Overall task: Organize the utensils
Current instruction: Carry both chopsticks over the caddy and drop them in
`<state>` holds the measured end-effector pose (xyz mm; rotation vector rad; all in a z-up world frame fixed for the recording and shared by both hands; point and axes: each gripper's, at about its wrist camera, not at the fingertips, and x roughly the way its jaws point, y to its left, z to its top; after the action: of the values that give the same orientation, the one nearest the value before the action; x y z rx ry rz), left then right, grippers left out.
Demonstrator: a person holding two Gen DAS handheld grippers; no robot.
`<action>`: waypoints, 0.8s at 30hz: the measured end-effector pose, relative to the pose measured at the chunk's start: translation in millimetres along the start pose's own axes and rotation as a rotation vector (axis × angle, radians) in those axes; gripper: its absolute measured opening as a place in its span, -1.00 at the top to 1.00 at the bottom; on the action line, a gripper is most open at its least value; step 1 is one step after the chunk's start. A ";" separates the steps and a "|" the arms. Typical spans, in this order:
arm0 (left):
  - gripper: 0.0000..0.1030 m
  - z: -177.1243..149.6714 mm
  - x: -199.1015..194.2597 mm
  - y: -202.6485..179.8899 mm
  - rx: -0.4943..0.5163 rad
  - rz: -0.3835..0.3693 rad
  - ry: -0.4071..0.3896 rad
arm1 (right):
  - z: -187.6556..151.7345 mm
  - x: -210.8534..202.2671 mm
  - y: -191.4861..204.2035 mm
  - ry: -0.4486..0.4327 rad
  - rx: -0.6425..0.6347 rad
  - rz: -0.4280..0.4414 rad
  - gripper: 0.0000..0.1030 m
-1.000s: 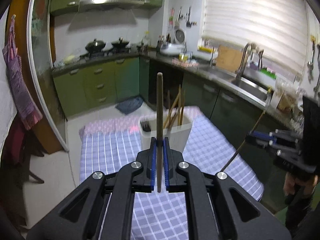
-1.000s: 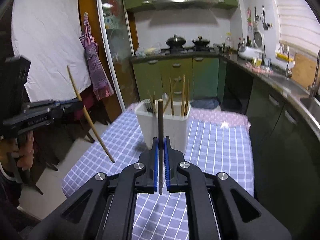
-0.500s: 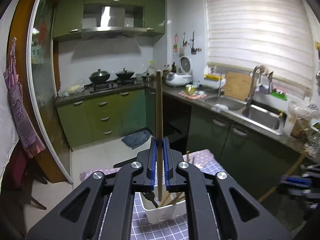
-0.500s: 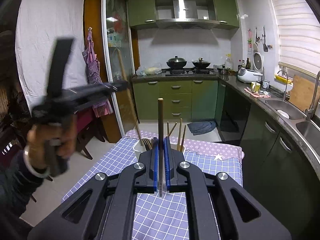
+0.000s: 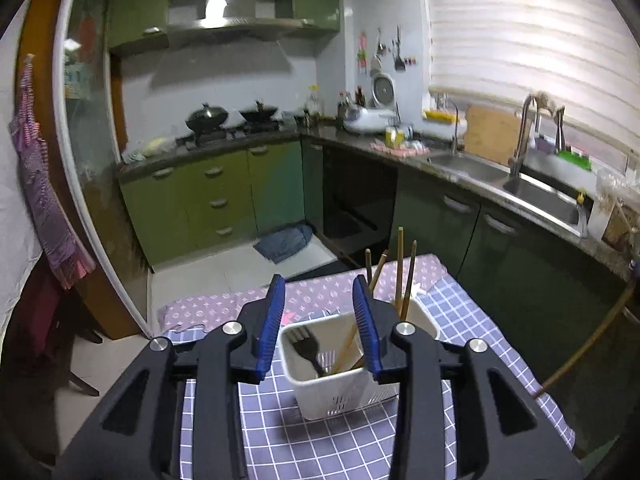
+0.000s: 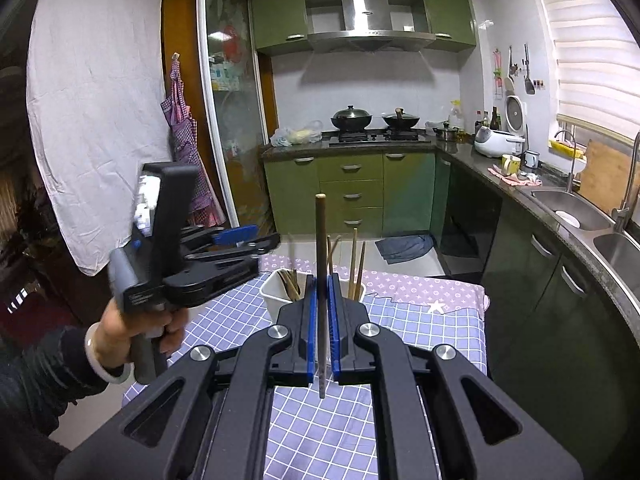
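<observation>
Your left gripper (image 5: 319,314) hangs over the white plastic slotted utensil caddy (image 5: 344,396) on the purple checked tablecloth (image 5: 304,440), jaws opening with nothing between them; wooden chopsticks (image 5: 404,280) stand in its far cell at 1 o'clock. Your right gripper (image 6: 321,300) is clamped tight on one upright brown wooden chopstick (image 6: 320,248), the caddy at 12 o'clock.

White caddy (image 5: 340,396); purple-checked tablecloth (image 5: 280,432); green cabinets (image 6: 352,196).
</observation>
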<state>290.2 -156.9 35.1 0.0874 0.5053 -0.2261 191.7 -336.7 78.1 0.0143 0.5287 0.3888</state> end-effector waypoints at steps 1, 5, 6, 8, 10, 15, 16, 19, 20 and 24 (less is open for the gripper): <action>0.34 -1.5 -10.5 2.1 -0.001 0.004 -0.020 | 1.5 0.6 -0.4 -0.001 0.001 0.001 0.88; 0.05 -11.4 -50.2 11.7 -0.037 0.003 -0.058 | 13.9 4.5 -4.6 -0.014 0.018 0.016 0.88; -0.13 -16.7 -63.7 15.2 -0.056 0.002 -0.067 | 20.4 5.2 -5.6 -0.026 0.023 0.017 0.88; -0.30 -24.5 -82.9 17.6 -0.065 0.011 -0.089 | 35.9 8.1 -6.9 -0.061 0.033 0.007 0.88; -0.52 -32.0 -99.8 18.9 -0.062 0.019 -0.113 | 49.6 11.6 -10.5 -0.087 0.046 -0.001 0.88; -0.84 -50.6 -129.6 22.8 -0.071 0.026 -0.140 | 79.4 41.4 -23.6 -0.133 0.088 -0.027 0.88; -0.85 -55.3 -134.6 24.7 -0.084 0.020 -0.144 | 82.7 49.8 -25.4 -0.131 0.091 -0.034 0.88; -0.86 -64.0 -141.9 29.2 -0.097 0.022 -0.143 | 83.6 84.0 -33.3 -0.094 0.098 -0.064 0.87; -0.86 -66.8 -141.9 29.6 -0.091 0.027 -0.134 | 82.3 93.7 -35.3 -0.081 0.099 -0.071 0.87; -0.86 -69.7 -133.7 30.3 -0.078 0.040 -0.100 | 57.6 135.6 -40.1 0.008 0.109 -0.066 0.87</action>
<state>150.9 -92.1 40.6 0.0107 0.4124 -0.1702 341.9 -319.5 57.1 0.0999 0.5568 0.2953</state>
